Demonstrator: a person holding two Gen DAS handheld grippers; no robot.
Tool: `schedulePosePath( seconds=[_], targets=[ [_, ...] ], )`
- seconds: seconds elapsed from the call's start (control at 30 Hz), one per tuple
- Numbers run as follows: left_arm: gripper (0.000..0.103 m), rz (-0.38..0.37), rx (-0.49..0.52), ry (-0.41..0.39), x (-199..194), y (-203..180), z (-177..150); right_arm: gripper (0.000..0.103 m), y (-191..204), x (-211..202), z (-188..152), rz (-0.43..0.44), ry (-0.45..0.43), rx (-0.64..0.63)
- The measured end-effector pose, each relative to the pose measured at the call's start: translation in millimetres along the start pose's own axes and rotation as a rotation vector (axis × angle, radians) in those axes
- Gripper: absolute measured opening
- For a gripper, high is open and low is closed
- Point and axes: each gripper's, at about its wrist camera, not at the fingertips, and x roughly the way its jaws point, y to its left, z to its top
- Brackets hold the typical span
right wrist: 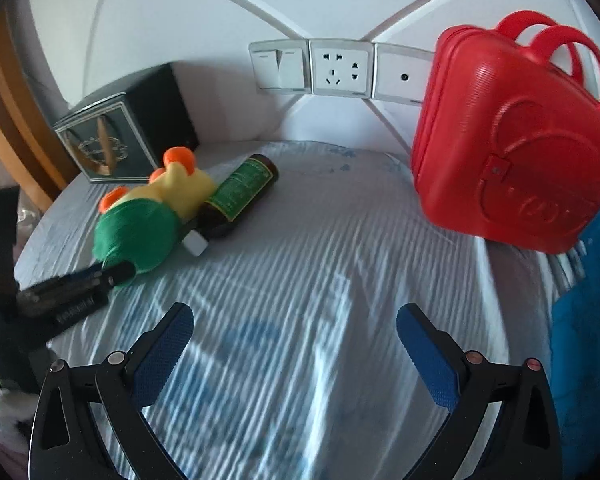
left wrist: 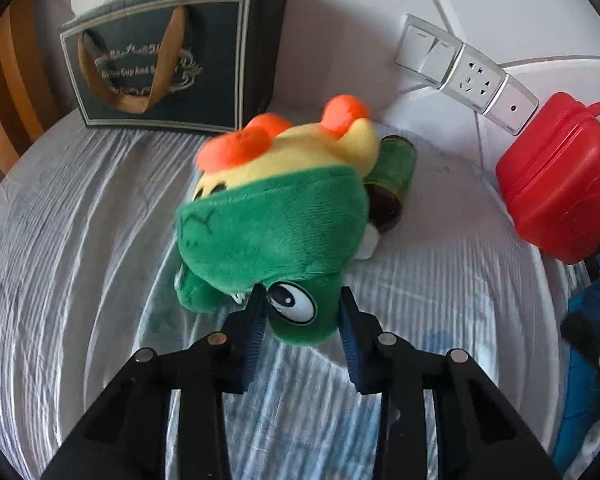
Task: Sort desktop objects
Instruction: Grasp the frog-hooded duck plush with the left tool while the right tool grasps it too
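We see our left tongs [left wrist: 302,316] clamped on the near end of the green plush [left wrist: 272,236], which lies on the wrinkled cloth [left wrist: 80,240] against a brown bottle [right wrist: 240,196]. Our right tongs [right wrist: 296,332] hang wide apart over bare cloth, holding nothing. A red case [right wrist: 512,140] stands at the right.

Two downward wrist views, shared plush toy [left wrist: 268,236]

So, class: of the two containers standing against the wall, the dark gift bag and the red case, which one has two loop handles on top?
The red case: two red loops rise from its top. The dark gift bag has a tan ribbon handle hanging down its front.
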Motion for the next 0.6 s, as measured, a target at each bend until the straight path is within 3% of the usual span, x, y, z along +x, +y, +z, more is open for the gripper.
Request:
schedulePosePath(
  seconds=[0.07,0.17,0.27,0.43,0.5,0.57,0.6],
  targets=[
    [0.034,0.048,0.008,0.001,2,10,-8,0.102,9,11,7,0.018,0.009,-0.022],
    [0.034,0.062,-0.008,0.028,4,32,-18,0.093,28,22,17,0.070,0.019,-0.054],
    [0.034,0.141,-0.005,0.048,10,53,-24,0.082,53,30,31,0.116,0.006,-0.083],
    [0.034,0.154,-0.030,0.070,13,74,-29,0.082,88,58,51,0.146,0.008,-0.122],
    [0.034,0.141,-0.027,0.067,9,74,-30,0.080,98,84,54,0.119,0.052,-0.132],
    [0.034,0.141,-0.005,0.054,-2,72,-33,0.067,103,108,45,0.088,0.132,-0.146],
    [0.034,0.141,-0.001,0.053,-9,72,-36,0.067,103,111,38,0.113,0.143,-0.132]
  ],
)
